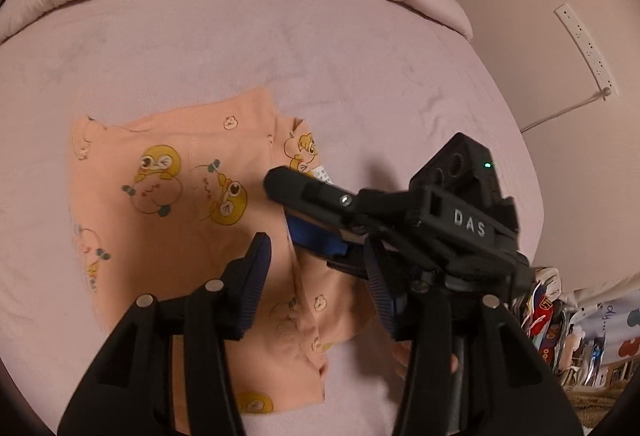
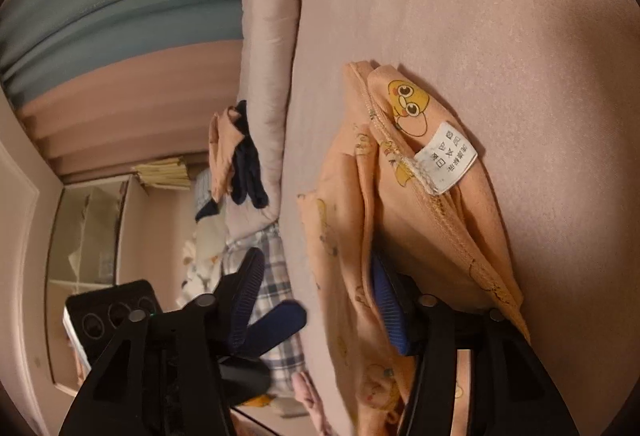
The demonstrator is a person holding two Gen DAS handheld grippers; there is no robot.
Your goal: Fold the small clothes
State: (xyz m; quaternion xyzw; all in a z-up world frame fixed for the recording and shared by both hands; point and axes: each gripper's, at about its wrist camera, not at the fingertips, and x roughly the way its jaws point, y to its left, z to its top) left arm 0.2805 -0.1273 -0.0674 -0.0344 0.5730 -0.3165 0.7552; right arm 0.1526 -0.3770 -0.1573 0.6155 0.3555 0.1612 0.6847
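Lying mid-bed (image 1: pixel 360 76), the peach garment (image 1: pixel 160 204) is partly folded. Left gripper (image 1: pixel 316 284) hovers over it, jaws apart, empty. Right gripper (image 2: pixel 316 300) stands open, cloth draped over one finger (image 2: pixel 390 310), unpinched.

The garment (image 1: pixel 172 196) is soft matt peach knit cloth with printed cartoons and a white woven label (image 2: pixel 446 158). The bed (image 1: pixel 360 68) wears matt pink fabric, faintly napped. Both grippers' fingers (image 1: pixel 256 276) look like matt black plastic with ribbed blue pads.
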